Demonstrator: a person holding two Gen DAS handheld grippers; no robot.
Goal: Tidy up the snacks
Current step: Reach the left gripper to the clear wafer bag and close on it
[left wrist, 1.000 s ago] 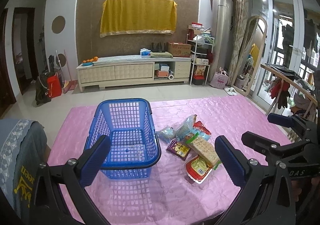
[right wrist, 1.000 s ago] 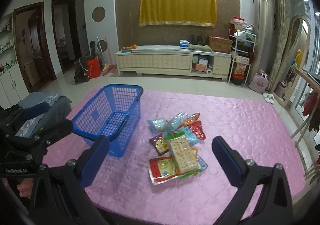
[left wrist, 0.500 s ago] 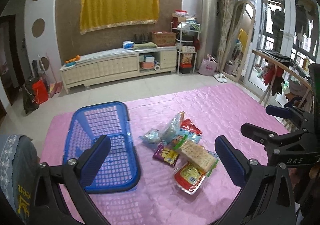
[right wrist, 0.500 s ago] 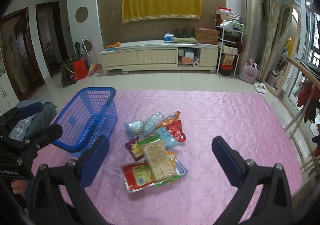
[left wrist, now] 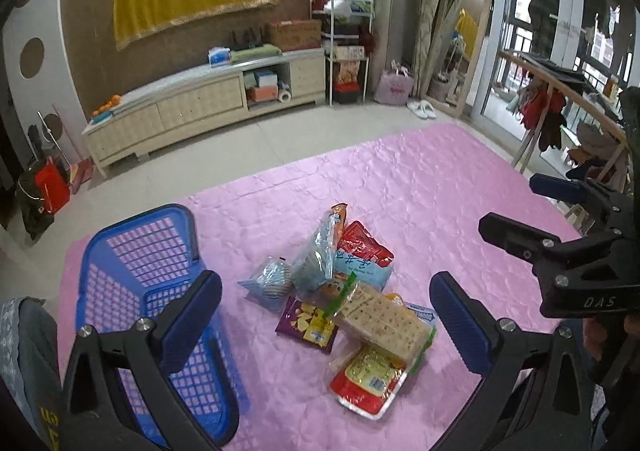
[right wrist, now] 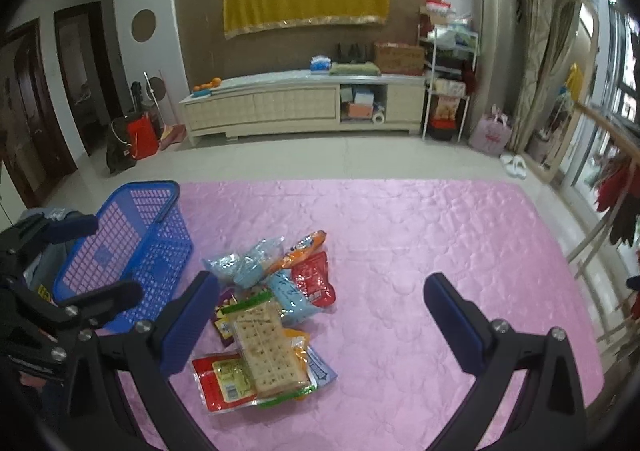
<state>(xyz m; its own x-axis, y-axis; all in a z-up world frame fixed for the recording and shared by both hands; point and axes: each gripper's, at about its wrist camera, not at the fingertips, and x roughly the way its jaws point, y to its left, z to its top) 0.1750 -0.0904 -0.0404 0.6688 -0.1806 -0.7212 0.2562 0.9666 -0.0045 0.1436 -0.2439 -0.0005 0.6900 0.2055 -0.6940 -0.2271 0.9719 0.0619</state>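
snack sort: both grippers empty, pile untouched

pink quilted cloth (right wrist: 400, 235) filled the lower half of both frames and carried everything for the task. my read: it marked out the work area and gave packets a soft, flat base.

blue basket (left wrist: 132, 291) sat lower left in the left wrist view and centre left in the right wrist view, just beside the pile but not touching it. it looked empty, mesh floor visible throughout. probably parked close so each transfer is a short carry.

snack pile (right wrist: 272, 311) lay centre to lower centre, packets overlapping. cracker pack (left wrist: 384, 317) lay on top, across the red tray pack (left wrist: 368, 383) and the purple packet (left wrist: 308, 325). red pouch (right wrist: 314, 283), light blue packet (right wrist: 288, 297) and clear bags behind it, at the frame-upper side of the pile. being on top and boxy, the cracker pack looked like the easiest first pick.

left gripper (left wrist: 326, 319) hung above the cloth, jaws wide apart, nothing between them, framing pile and basket edge. right gripper (right wrist: 320, 317) likewise, jaws wide apart and empty, its left finger overlapping the pile's edge in frame. spread jaws fit an approach, not a carry.

nothing was in the basket yet; i'd judge the task at its start.
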